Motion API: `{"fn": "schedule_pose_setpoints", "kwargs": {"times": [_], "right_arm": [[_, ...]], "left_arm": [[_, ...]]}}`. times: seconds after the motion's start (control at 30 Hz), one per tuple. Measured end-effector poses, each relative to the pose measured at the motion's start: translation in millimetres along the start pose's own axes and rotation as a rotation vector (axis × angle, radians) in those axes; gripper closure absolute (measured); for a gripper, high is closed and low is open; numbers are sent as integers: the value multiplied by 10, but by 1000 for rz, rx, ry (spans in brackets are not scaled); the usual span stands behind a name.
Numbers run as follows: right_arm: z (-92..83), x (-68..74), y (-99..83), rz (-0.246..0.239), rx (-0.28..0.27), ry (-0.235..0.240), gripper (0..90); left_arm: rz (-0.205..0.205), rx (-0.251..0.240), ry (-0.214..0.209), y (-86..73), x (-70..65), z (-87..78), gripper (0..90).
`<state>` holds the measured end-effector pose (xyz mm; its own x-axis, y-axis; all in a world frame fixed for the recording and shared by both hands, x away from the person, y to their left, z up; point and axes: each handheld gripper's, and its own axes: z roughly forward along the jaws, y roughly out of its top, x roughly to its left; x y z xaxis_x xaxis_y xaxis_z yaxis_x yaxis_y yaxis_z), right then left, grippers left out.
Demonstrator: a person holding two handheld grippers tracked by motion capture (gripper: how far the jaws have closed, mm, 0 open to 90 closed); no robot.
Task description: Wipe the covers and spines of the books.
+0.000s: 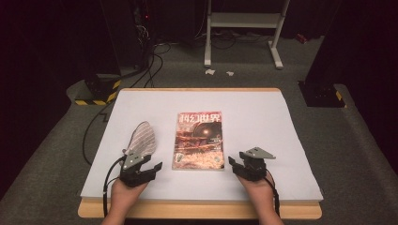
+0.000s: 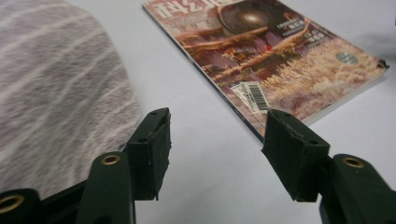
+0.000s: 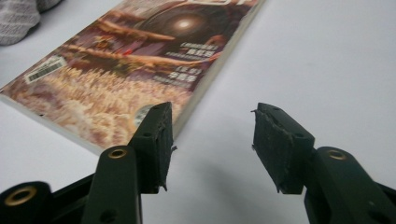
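Lying flat near the middle of the white-covered wooden table (image 1: pixel 281 140), the glossy magazine with a red-brown cover and white characters (image 1: pixel 198 140) sits between the two handheld grippers. Just left of it rests a grey sock with pale stripes (image 1: pixel 142 137), apart from the magazine. The left gripper (image 1: pixel 152 169) sits by the near end of the sock; in the left gripper view its jaws stand apart with nothing between them, the sock (image 2: pixel 56 93) beside the left jaw and the magazine's (image 2: pixel 275 60) barcode corner ahead of the right one. The right gripper (image 1: pixel 233 163) sits just off the magazine's near right corner, jaws likewise spread and empty above bare table, the magazine (image 3: pixel 140 60) beyond its left jaw.
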<state>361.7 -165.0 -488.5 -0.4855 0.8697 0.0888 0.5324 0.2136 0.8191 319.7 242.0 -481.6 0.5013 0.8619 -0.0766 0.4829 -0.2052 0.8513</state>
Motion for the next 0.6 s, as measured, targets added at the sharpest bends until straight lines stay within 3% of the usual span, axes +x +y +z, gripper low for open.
{"fn": "schedule_pose_setpoints", "kwargs": {"times": [0.1, 0.13, 0.2, 0.33, 0.6], "right_arm": [[-69, -62, -17, -6, -9, -34, 448], [-98, -93, -27, -9, -14, -46, 444], [-207, -241, -63, 15, -29, -85, 433], [-262, -355, -72, 45, -43, -104, 431], [-271, -371, -90, 47, -43, -107, 429]], "left_arm": [[0, -6, 1, -10, 19, -39, 409], [18, -5, 14, -11, 16, -54, 409], [17, -9, 10, -4, 12, -50, 409], [37, -1, 16, 0, -7, -18, 408], [32, -1, 13, 5, 0, -7, 409]]}}
